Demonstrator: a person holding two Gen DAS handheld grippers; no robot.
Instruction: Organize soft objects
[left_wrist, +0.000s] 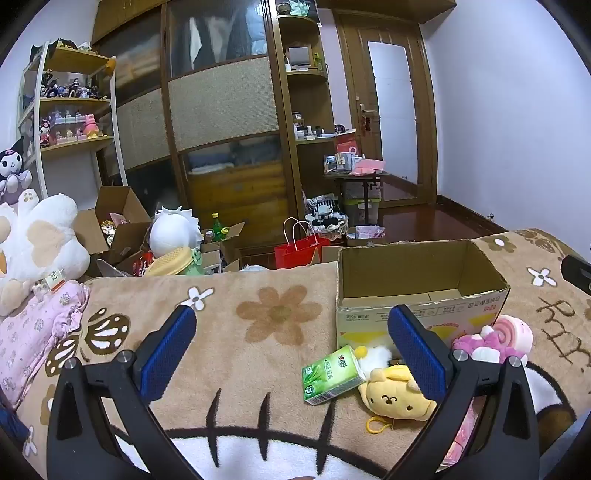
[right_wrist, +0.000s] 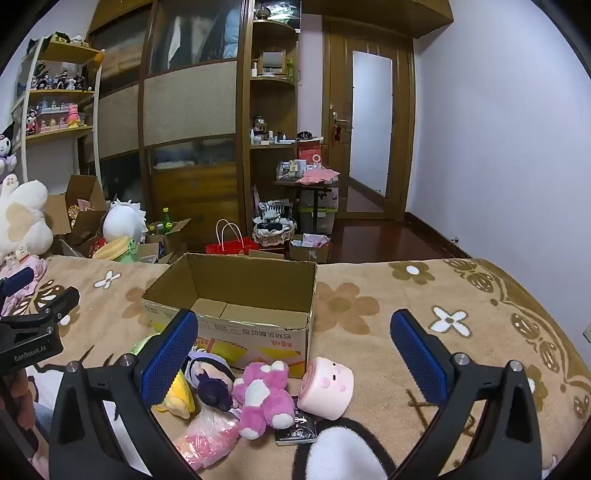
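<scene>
Currently: cardboard box (right_wrist: 236, 295) on bed (right_wrist: 406, 332); just before it, pink plush (right_wrist: 264, 398), yellow plush (left_wrist: 397, 397), green carton (left_wrist: 330, 374). Left gripper (left_wrist: 291, 354) and right gripper (right_wrist: 293, 356) spread, holding nothing.

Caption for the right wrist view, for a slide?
Open right gripper over plush toys beside empty cardboard box on blanket.

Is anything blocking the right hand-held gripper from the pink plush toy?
Nothing visible does. The right hand-held gripper is open above the blanket, and the pink plush toy lies uncovered in front of the cardboard box, between a dark-haired doll and a pink roll plush.
</scene>
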